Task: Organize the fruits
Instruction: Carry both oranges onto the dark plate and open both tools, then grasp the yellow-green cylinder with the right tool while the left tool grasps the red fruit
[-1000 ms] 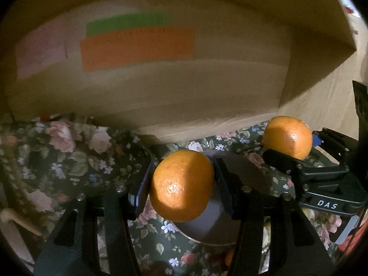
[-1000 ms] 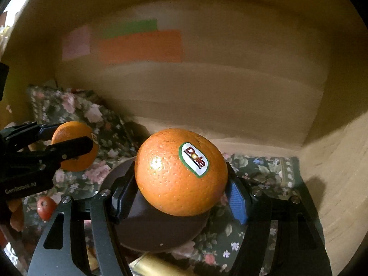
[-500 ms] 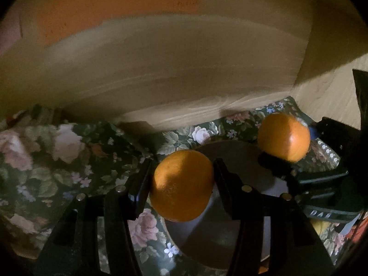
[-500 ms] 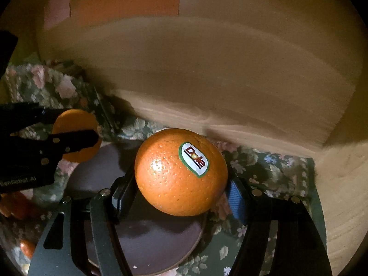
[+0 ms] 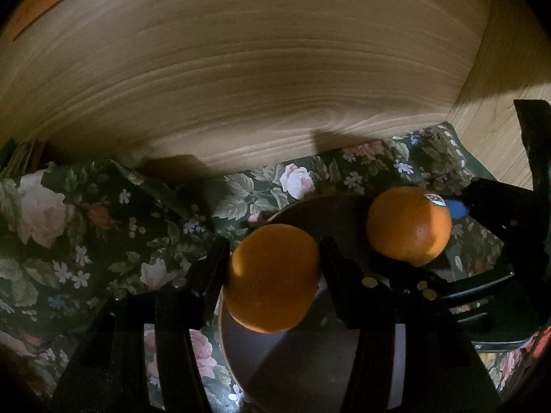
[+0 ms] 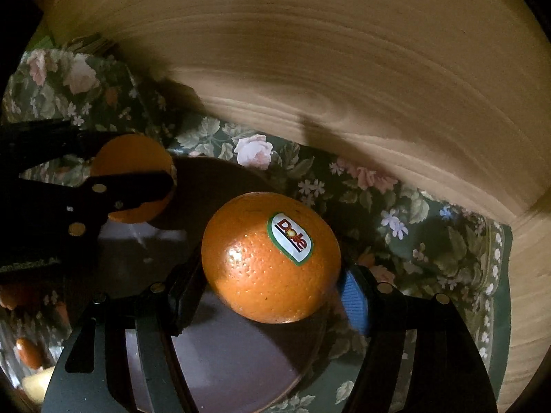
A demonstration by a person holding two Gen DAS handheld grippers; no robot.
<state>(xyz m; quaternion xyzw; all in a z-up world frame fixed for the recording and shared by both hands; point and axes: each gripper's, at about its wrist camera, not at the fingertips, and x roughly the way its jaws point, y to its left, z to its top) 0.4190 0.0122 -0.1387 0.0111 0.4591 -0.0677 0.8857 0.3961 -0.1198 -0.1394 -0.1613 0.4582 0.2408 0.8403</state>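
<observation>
The left gripper [image 5: 273,261] points forward and downward over the near left part of a dark round plate [image 5: 310,361], its two black fingers clamped on the sides of a plain orange [image 5: 272,277]. That orange hangs above the plate's left edge; whether it touches the plate cannot be told. From the right wrist view the same gripper [image 6: 165,172] comes in from the left, one finger crossing the front of its orange [image 6: 136,158].

The right gripper [image 6: 272,285] is likewise angled down over the plate [image 6: 224,361], closed on a larger orange [image 6: 270,258] that bears a white Dole sticker [image 6: 291,237] on its upper right face. A blue pad [image 6: 353,301] lines the right finger where it presses the fruit. In the left wrist view this gripper [image 5: 413,241] reaches in from the right, holding the stickered orange [image 5: 408,225] above the far right part of the plate. The two oranges are near each other but apart.

The plate sits on a dark green floral cloth [image 5: 86,234] that bunches up in folds on the left. Wooden panels [image 5: 258,69] stand just behind the cloth and along the right side. At the lower left of the right wrist view, small orange-red fruits [image 6: 29,352] lie beside the plate, dim and partly hidden.
</observation>
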